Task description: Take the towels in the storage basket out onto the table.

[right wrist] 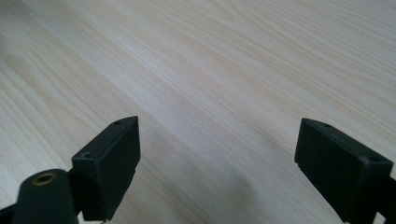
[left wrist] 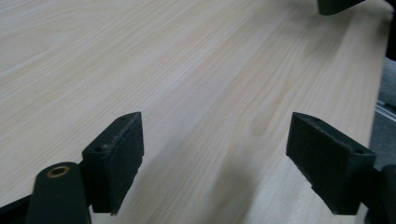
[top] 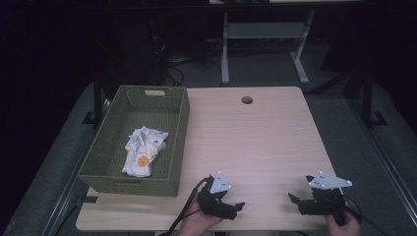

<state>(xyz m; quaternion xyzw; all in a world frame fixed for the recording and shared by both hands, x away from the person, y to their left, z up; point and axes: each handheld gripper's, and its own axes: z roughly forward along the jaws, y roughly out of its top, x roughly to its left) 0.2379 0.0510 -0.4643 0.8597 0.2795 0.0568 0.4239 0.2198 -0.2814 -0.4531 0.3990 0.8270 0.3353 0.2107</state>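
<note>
Apparently idle: left gripper (top: pixel 235 205) and right gripper (top: pixel 294 200) hover empty, jaws wide apart, over the table (top: pixel 260 137) edge, well right of the green basket (top: pixel 178 129). White crumpled cloth (top: pixel 142 150) lies inside the basket. Next move likely needs a reach toward the basket.

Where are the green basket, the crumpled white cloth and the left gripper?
green basket (top: pixel 179 129): high view, on its right wall.
crumpled white cloth (top: pixel 143 150): high view, on its middle, inside the basket.
left gripper (top: pixel 235 206): high view, between its open fingertips.
</note>
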